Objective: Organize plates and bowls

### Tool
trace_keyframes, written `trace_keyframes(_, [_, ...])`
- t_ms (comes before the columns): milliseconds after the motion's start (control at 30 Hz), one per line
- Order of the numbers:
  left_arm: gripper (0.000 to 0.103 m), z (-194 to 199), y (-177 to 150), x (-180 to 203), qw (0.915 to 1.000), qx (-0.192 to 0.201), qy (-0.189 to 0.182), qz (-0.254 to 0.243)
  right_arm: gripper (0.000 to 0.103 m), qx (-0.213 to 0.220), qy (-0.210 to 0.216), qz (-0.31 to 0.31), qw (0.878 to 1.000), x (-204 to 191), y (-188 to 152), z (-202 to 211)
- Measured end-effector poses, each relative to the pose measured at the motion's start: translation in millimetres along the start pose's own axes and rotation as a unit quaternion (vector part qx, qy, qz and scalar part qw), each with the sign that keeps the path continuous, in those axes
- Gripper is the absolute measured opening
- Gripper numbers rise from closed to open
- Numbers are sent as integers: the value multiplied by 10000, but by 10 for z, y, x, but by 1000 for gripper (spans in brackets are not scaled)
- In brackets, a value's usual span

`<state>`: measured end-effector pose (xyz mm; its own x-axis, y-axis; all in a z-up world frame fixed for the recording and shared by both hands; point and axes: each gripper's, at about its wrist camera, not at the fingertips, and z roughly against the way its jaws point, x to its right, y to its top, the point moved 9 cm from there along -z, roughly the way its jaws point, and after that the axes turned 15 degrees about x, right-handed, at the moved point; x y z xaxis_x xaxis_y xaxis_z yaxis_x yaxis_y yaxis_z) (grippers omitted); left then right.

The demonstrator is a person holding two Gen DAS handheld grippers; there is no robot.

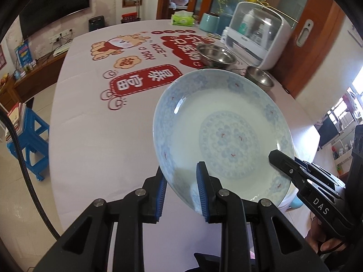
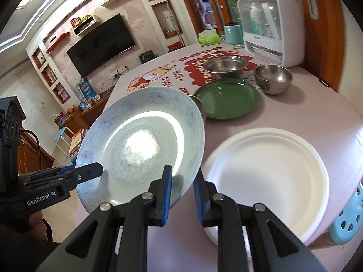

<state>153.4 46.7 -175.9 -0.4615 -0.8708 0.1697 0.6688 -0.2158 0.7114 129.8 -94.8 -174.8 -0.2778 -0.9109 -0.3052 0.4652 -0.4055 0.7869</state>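
Three plates: one blue-patterned porcelain plate [image 2: 140, 145] at nine o'clock, one round green plate [image 2: 228, 98] at twelve, one white paper plate [image 2: 270, 167] at three. Two stainless steel bowls: one wide [image 2: 224, 66], one smaller [image 2: 273, 79], toward one o'clock.

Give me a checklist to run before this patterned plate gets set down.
1. Left gripper jaws clamped on the blue patterned plate rim: ok.
2. Right gripper jaws clamped on the opposite rim: ok.
3. Plate clear of the table: ok, lifted and tilted.
4. White plate free to stack on: ok.
5. Green plate free: ok.
6. Small object behind the patterned plate's far rim: cannot tell.
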Motion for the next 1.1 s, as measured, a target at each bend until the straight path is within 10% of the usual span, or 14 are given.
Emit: trace_keyframes(1100, [23, -816, -485, 1517, 9929, -1135, -357, -84, 18, -736, -646, -311, 9947, 1626, -231, 295])
